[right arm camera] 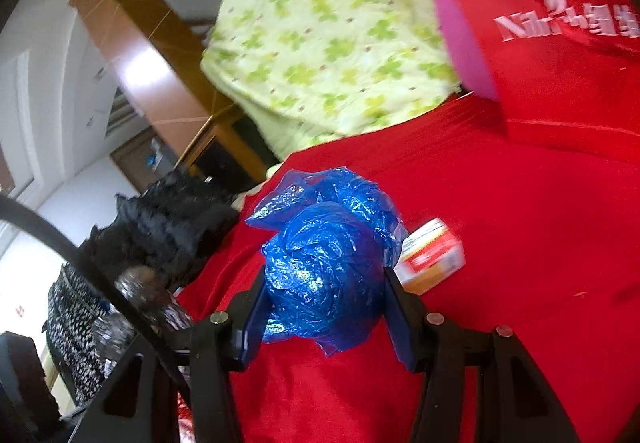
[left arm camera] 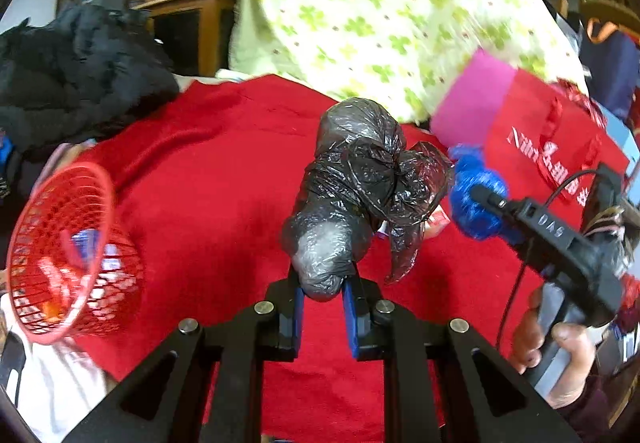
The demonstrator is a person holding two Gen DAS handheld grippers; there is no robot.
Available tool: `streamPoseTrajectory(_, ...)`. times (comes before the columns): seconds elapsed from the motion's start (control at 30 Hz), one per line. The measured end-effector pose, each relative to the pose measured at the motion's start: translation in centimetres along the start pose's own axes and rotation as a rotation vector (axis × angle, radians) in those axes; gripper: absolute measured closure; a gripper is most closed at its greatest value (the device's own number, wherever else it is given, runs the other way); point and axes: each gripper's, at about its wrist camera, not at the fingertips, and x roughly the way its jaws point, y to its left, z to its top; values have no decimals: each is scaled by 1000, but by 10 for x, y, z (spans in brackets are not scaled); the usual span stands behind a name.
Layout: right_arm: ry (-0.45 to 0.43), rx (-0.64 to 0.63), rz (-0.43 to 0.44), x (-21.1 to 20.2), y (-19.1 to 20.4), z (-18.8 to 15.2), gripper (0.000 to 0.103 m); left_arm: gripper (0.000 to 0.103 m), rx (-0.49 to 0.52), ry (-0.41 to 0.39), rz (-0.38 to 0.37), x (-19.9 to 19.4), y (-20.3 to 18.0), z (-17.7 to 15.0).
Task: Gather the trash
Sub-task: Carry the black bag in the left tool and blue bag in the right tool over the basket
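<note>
Red cover: I see a red blanket (left arm camera: 208,171) spread across the whole bed under both my grippers.
Left gripper: my left gripper (left arm camera: 323,297) is pinched tight on the lower end of a crumpled black plastic bag (left arm camera: 360,183), which hangs clear above the blanket.
Right gripper: my right gripper (right arm camera: 325,307) squeezes a balled-up blue plastic bag (right arm camera: 326,263) from both sides, also lifted off the blanket.
Basket: a red mesh basket (left arm camera: 60,255) sits at the near left edge, tilted, with scraps inside.
Small box: a red and white carton (right arm camera: 434,257) lies on the blanket just right of the blue bag.
Far side: a green clover-print quilt (left arm camera: 380,11) and a red gift bag (right arm camera: 560,43).
</note>
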Motion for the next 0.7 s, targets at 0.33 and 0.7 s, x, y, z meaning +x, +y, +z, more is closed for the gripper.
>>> streamPoseTrajectory(0.33,80,-95,30,39,58,-36,48,85,-82,-115,96,-48,66,-2)
streamPoseTrajectory(0.7,158,-162,81,58,93,-72,48,85,-168,-209,255,-82,135,-5)
